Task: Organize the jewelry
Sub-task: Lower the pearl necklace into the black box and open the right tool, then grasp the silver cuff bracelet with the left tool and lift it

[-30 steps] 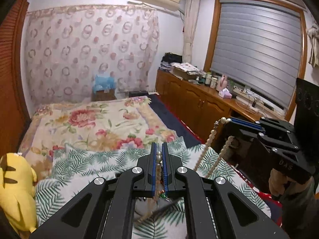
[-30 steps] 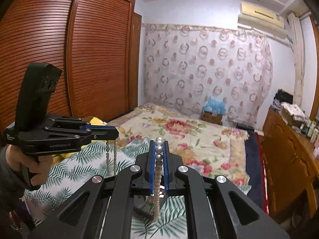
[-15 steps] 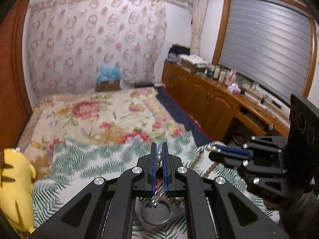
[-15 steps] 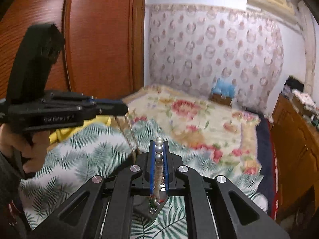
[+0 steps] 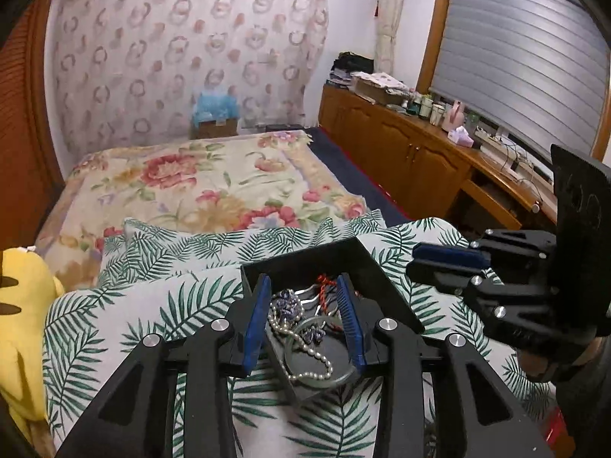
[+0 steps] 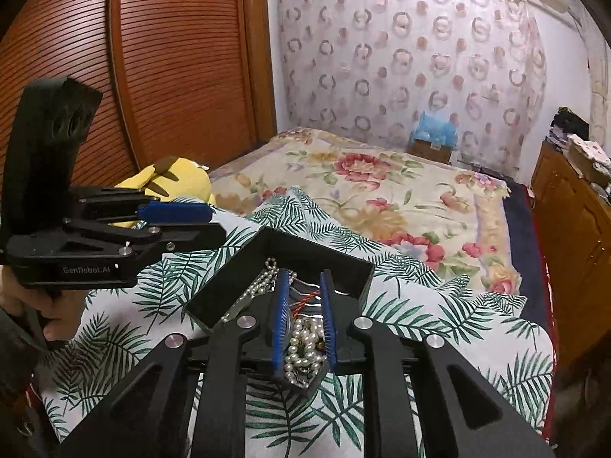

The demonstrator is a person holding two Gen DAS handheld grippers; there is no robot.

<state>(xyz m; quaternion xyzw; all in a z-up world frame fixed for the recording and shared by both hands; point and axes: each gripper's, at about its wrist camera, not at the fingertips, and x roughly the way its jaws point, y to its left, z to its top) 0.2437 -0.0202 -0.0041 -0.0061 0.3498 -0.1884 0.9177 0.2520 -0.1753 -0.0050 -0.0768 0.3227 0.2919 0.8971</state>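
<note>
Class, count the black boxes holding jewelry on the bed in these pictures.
1. The black box sits on the palm-leaf cover, beneath both open tools, left tool and right tool, with pearls inside.

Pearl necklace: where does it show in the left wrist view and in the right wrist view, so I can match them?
Left wrist: the pearl necklace lies in the black box, low centre, between the open left tongs.
Right wrist: pearl necklace heaped in the box's near corner, between the open right tongs.
Shared landmark: the yellow plush toy.
</note>
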